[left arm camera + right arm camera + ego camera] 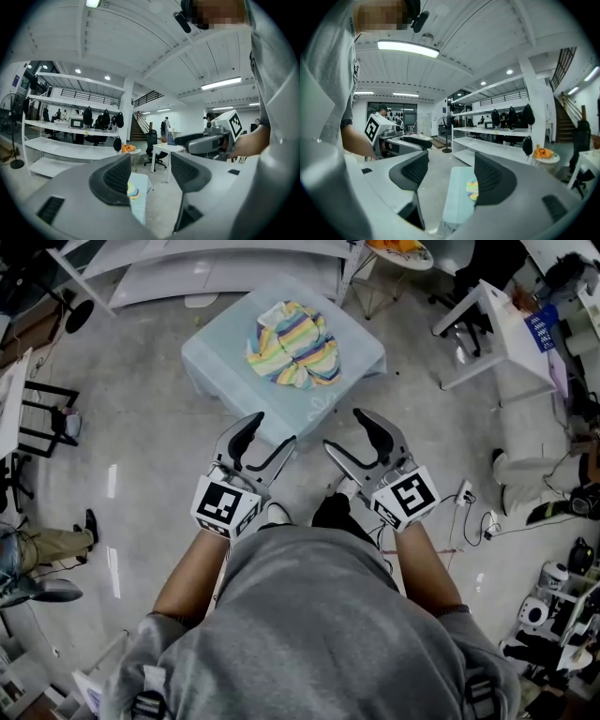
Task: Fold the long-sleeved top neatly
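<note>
The long-sleeved top [292,345], striped in pastel colours, lies crumpled on a small table with a pale blue cover [214,364] in front of me. Both grippers hang in the air short of the table's near edge, apart from the top. My left gripper [272,430] is open with nothing between its jaws, and so is my right gripper [343,429]. In the left gripper view, a strip of the top [133,190] shows between the open jaws [151,176]. The right gripper view shows the top [472,188] and the table [457,201] beyond its open jaws [451,176].
White desks [487,324] stand to the right, and long white shelving [216,268] runs along the back. A small round table with an orange item [401,251] is beyond the table. Cables and gear [473,512] lie on the floor at right. A person's legs [37,545] are at left.
</note>
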A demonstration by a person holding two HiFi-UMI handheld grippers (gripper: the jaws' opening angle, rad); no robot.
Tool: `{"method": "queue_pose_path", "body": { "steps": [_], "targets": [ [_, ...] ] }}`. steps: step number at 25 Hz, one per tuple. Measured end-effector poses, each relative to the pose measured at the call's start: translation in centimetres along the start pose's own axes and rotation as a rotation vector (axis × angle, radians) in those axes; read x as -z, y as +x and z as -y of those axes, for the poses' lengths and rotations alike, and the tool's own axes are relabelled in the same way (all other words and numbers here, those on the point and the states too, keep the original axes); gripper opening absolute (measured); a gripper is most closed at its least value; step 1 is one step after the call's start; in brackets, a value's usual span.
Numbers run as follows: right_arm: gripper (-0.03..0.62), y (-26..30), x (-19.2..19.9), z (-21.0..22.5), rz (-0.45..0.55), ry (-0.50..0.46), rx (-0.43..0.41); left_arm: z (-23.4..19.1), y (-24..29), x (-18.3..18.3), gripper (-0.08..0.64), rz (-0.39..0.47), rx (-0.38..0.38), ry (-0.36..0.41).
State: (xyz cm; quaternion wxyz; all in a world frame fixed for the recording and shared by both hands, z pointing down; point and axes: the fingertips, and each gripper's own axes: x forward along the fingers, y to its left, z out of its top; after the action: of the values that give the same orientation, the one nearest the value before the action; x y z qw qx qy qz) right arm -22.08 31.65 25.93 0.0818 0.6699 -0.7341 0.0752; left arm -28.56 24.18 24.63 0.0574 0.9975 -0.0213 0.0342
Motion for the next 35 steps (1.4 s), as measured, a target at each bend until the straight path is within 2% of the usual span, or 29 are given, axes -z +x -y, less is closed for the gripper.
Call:
{"method": "queue_pose_path", "body": {
  "steps": [8,14,25,30,35],
  "targets": [
    [0.322,-1.3,0.1,8.6,0.000,-0.011,-0.027,0.8,8.1,-0.5,0.279,-0.015,-0.031,-0.017],
    [0.315,-2.7,-0.4,14.3,0.017,-0.067,-0.054,2.6,13.6,-1.6,0.268,-0.013,-0.055,-0.021],
    [0.309,-4.8,2.3,21.5,-0.001,-0.049,-0.193,5.0,20.7,-1.4,0.253,-0.043,-0.179,0.010],
    [0.302,-4.2,2.5,24.0,-0.004,-0.049,-0.222,4.3,22.2,-1.1,0.244,-0.058,-0.223,0.012],
    [0.301,-1.9,3.1,25.3,-0.016,-0.040,-0.231,2.5,23.3,-0.2,0.236,-0.068,-0.237,-0.004]
  ]
}}
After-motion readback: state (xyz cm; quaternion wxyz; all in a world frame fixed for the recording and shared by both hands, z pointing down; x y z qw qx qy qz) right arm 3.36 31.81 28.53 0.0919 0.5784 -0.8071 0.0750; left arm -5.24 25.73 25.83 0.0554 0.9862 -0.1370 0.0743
